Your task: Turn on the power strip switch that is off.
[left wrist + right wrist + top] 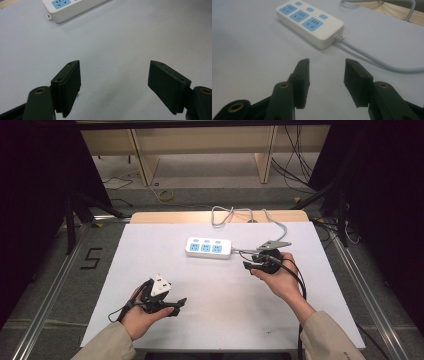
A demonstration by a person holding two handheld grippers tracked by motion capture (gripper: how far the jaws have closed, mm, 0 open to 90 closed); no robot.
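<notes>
A white power strip [208, 247] with three blue sockets lies near the far middle of the white worktop [220, 315], its grey cord [235, 212] running off the back edge. The left gripper [113, 82] hovers near the front left, jaws spread wide and empty. The right gripper [325, 75], jaws parted and empty, sits just right of the strip

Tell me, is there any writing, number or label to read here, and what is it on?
"5": a black digit marked on the grey floor left of the table.
The white power strip has blue sockets and buttons, with no print that can be read at this size.
</notes>
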